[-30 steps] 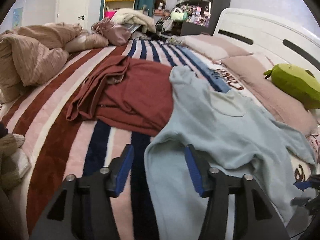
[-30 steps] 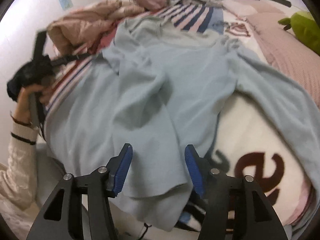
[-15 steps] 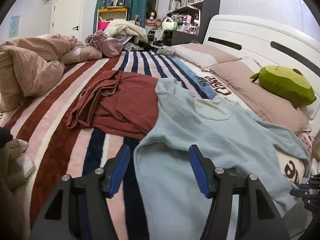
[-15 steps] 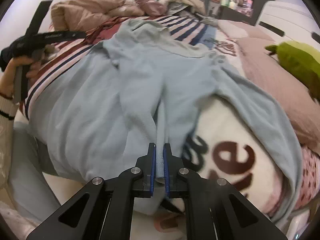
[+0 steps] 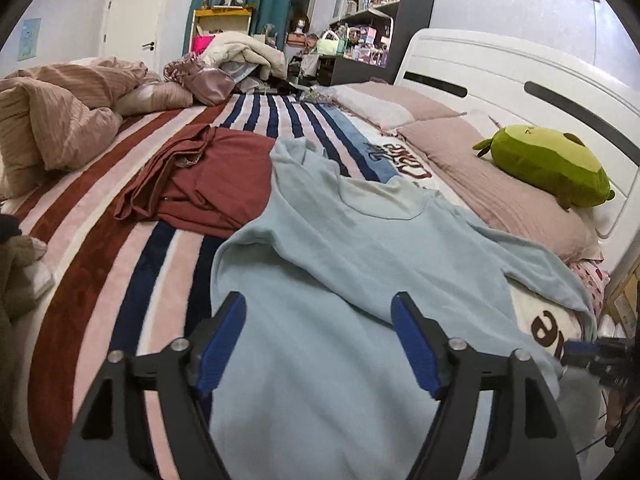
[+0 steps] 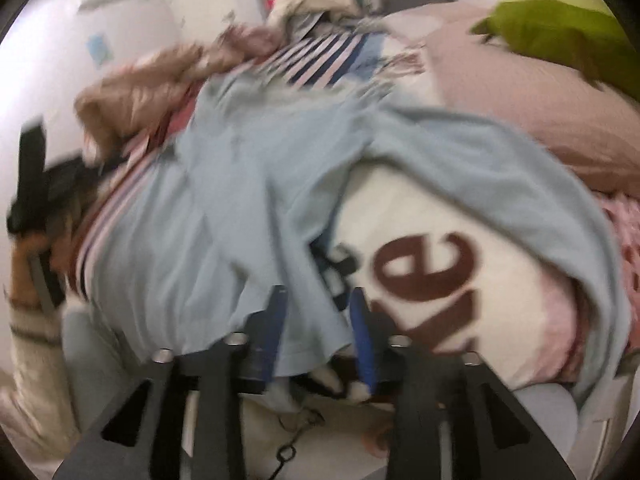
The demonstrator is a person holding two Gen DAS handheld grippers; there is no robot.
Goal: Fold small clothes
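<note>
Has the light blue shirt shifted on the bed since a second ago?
Yes. The light blue shirt has slid toward the camera, uncovering more of the maroon garment and striped blanket.

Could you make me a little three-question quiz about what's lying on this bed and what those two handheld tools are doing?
1. True or false: the dark red crumpled garment lies on top of the light blue long-sleeved shirt.
2. What rests on the dusty pink pillow by the white headboard?
3. Which tool has shirt fabric between its blue pads: (a) left tool, (b) right tool?

Key:
1. False; the shirt's sleeve overlaps the red garment.
2. A green plush toy.
3. (b); the hem lies there while its jaws are opening.
</note>
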